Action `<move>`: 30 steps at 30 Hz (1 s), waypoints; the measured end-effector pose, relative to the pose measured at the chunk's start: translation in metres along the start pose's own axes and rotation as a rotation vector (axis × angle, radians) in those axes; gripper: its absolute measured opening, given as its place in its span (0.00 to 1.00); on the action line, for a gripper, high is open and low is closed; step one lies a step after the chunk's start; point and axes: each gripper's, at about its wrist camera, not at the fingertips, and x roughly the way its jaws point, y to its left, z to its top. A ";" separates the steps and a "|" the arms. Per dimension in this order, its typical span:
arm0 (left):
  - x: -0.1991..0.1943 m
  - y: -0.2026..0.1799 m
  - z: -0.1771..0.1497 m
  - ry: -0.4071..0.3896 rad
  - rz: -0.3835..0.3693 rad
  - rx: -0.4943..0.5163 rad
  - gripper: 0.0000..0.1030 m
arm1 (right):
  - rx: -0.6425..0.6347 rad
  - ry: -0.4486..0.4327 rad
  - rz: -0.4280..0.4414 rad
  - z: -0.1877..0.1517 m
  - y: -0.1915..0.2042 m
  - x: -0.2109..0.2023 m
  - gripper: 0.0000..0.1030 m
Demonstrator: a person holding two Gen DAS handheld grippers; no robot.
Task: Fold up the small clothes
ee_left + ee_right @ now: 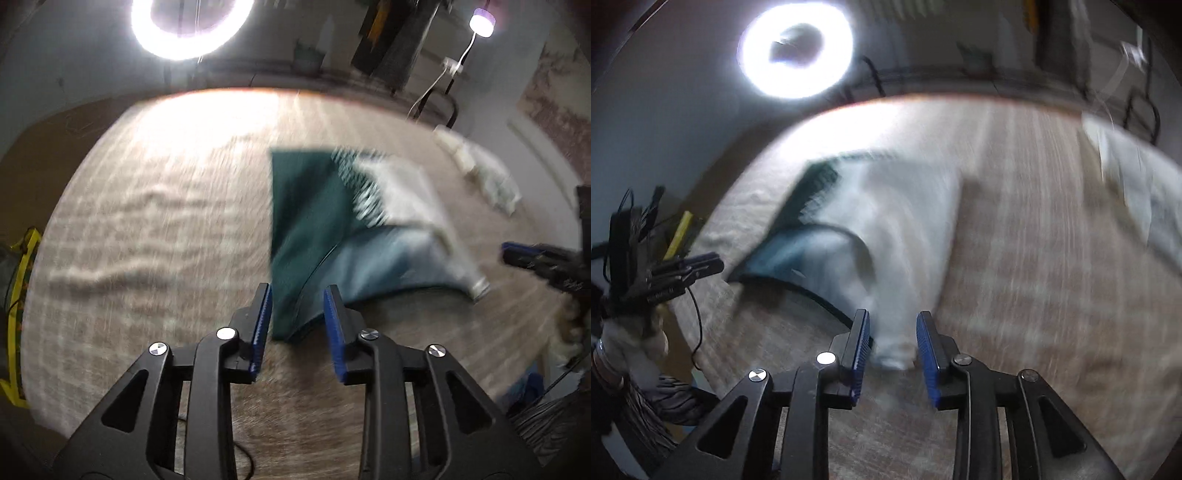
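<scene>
Here, teal-and-white garment (pixel 314 229) flat on table, corners between both parted tongs, left (pixel 297 295) and right (pixel 893 321).

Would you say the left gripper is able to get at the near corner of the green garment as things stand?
Probably yes. The left gripper is open with the green garment corner already lying between its fingers, and nothing sits in between; blur hides whether the pads touch the cloth.

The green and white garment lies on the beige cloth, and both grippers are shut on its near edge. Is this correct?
Not quite. Both wrist views show the left gripper and the right gripper open, with a wide gap between the blue pads. The green and white garment does lie on the beige cloth, its near edge reaching toward both grippers.
</scene>
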 end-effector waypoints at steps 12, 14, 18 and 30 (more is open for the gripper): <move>0.068 -0.021 0.045 0.014 -0.082 -0.106 0.28 | 0.002 -0.077 0.075 0.062 0.026 0.060 0.21; 0.082 -0.024 0.040 0.041 -0.067 -0.093 0.28 | -0.005 -0.077 0.084 0.064 0.030 0.072 0.21; 0.111 -0.024 0.023 0.131 0.006 -0.039 0.28 | -0.030 -0.018 0.074 0.056 0.029 0.103 0.21; 0.088 -0.021 0.081 0.003 -0.065 -0.139 0.28 | 0.010 -0.081 0.125 0.083 0.014 0.087 0.21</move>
